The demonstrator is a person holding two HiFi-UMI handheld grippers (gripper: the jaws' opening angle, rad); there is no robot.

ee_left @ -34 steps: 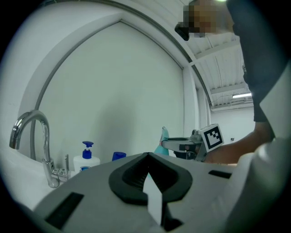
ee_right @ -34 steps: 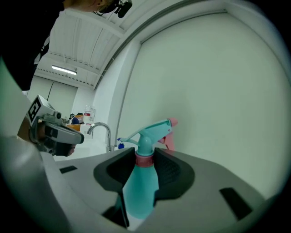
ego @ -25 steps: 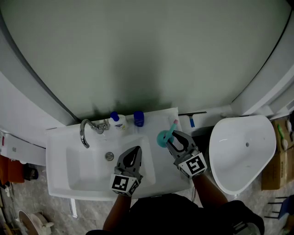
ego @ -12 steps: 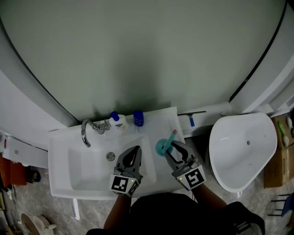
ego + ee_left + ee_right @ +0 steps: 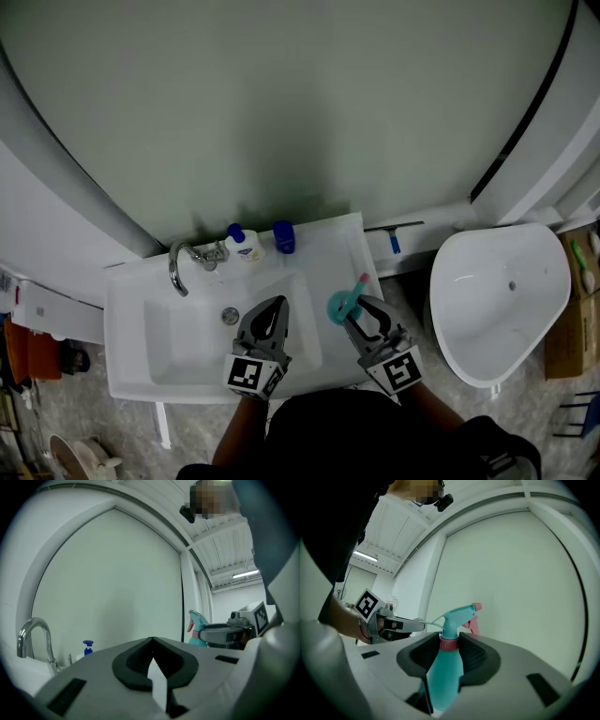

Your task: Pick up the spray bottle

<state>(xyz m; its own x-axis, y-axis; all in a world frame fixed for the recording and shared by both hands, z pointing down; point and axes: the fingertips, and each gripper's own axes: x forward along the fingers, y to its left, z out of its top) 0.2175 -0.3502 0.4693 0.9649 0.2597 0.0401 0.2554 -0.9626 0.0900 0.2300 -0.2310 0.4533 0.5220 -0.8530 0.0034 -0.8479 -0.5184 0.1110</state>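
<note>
A teal spray bottle with a pink collar and pink nozzle stands upright between my right gripper's jaws, which are shut on its neck and shoulder. In the head view the spray bottle hangs over the right side of the white sink, with the right gripper behind it. My left gripper hovers over the basin with its jaws shut and nothing in them. In the left gripper view the left gripper shows tips together, and the spray bottle is off to its right.
A chrome faucet stands at the sink's back left. Beside it at the back rim are a white bottle with a blue cap and a blue bottle. A white tub stands to the right of the sink.
My right gripper has drawn back from the sink's back right corner toward the front edge, carrying the spray bottle. The left gripper has stayed over the basin.
</note>
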